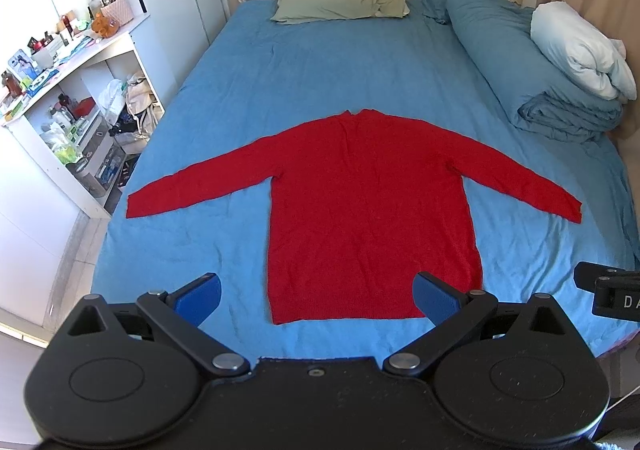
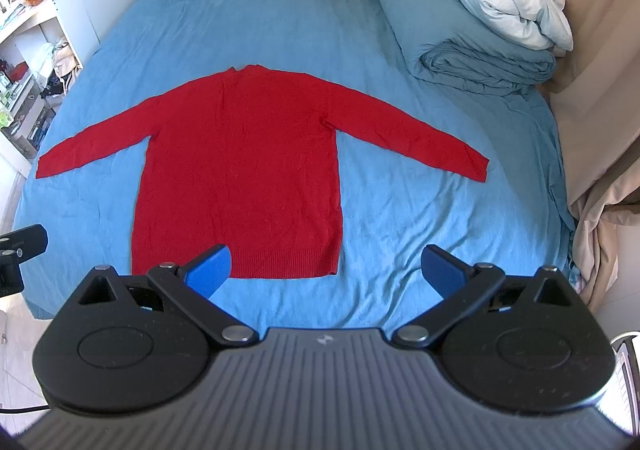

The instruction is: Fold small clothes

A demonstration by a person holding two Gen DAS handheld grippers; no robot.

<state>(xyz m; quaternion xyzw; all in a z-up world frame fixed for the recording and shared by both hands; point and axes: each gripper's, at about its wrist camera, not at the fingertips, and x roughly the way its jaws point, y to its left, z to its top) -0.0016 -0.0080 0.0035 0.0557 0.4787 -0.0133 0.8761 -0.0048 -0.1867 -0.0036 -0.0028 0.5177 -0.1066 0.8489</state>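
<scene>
A red long-sleeved sweater [image 1: 368,206] lies flat on the blue bed sheet [image 1: 280,82], both sleeves spread out, hem toward me. It also shows in the right wrist view [image 2: 240,170]. My left gripper [image 1: 318,296] is open and empty, held above the hem near the bed's front edge. My right gripper [image 2: 326,270] is open and empty, above the hem's right corner. The right gripper's body shows at the right edge of the left wrist view [image 1: 608,290].
A green pillow [image 1: 340,2] lies at the headboard. A rolled blue duvet [image 1: 520,62] and a white pillow [image 1: 580,50] lie along the right side. A cluttered white shelf [image 1: 80,98] stands left of the bed. Beige curtains [image 2: 600,110] hang at the right.
</scene>
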